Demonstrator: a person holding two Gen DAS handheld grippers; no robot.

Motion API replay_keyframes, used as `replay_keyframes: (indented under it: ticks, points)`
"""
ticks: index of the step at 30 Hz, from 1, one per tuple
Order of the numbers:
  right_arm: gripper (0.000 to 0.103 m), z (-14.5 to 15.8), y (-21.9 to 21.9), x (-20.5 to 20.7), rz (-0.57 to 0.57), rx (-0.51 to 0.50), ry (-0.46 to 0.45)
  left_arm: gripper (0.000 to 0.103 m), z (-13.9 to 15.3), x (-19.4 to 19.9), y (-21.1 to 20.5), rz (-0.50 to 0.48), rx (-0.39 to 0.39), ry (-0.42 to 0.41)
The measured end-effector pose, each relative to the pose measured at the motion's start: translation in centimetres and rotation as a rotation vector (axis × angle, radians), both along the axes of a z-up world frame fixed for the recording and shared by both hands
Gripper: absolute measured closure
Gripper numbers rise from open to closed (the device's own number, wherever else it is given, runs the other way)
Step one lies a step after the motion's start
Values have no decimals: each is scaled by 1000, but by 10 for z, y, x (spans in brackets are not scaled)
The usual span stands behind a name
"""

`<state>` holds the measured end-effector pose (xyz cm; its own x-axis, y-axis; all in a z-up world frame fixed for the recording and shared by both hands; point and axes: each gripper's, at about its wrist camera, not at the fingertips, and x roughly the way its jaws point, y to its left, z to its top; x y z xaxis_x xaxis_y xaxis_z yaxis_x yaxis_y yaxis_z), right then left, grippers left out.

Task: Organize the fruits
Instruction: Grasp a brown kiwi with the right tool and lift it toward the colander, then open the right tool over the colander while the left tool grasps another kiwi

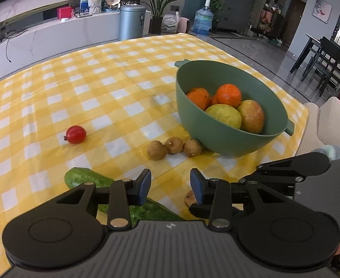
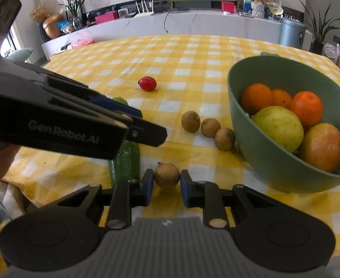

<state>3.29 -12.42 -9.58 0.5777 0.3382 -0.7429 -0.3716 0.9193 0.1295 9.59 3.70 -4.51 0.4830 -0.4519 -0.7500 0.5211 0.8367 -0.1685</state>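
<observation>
A green bowl (image 1: 216, 136) (image 2: 285, 176) on the yellow checked cloth holds oranges (image 1: 229, 95), a yellow-green fruit (image 2: 278, 131) and a reddish apple (image 2: 322, 147). Three small brown fruits (image 1: 173, 147) (image 2: 208, 127) lie in a row beside it. A red cherry tomato (image 1: 76, 134) (image 2: 148, 83) lies farther left. A cucumber (image 1: 88, 178) (image 2: 126, 162) lies under my left gripper (image 1: 170, 186), which is open and empty. My right gripper (image 2: 166, 184) brackets a fourth brown fruit (image 2: 166, 175) on the cloth, its blue pads close on both sides, with thin gaps.
The left gripper's body (image 2: 54, 120) crosses the left of the right wrist view. The table's right edge (image 1: 301, 125) lies just beyond the bowl, with a pale chair (image 1: 327, 120) past it. A white counter (image 2: 193, 25) and a grey bin (image 1: 131, 22) stand behind.
</observation>
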Motion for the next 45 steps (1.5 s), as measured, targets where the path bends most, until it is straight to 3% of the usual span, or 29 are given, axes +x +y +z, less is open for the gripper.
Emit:
replay_keyframes:
  ticks: [12, 16, 20, 24, 30, 38, 45]
  points:
    - [83, 40, -34, -33, -107, 4, -161, 57, 9, -4, -10, -21, -12, -56]
    - [83, 61, -54, -43, -152, 2, -231, 62, 8, -3, -24, -57, -13, -74]
    - [82, 76, -79, -42, -214, -7, -264, 65, 3, -3, -49, -122, 38, -114]
    - [82, 79, -105, -30, -274, -4, -244, 65, -12, -3, -72, -195, 133, -188]
    - [82, 70, -132, -7, -313, 64, -140, 65, -35, -3, -88, -228, 275, -268]
    - [82, 49, -145, 10, -346, 177, -32, 65, -46, -2, -104, -268, 335, -314]
    - [82, 41, -138, 20, -347, 180, 17, 70, -48, -3, -105, -280, 349, -338]
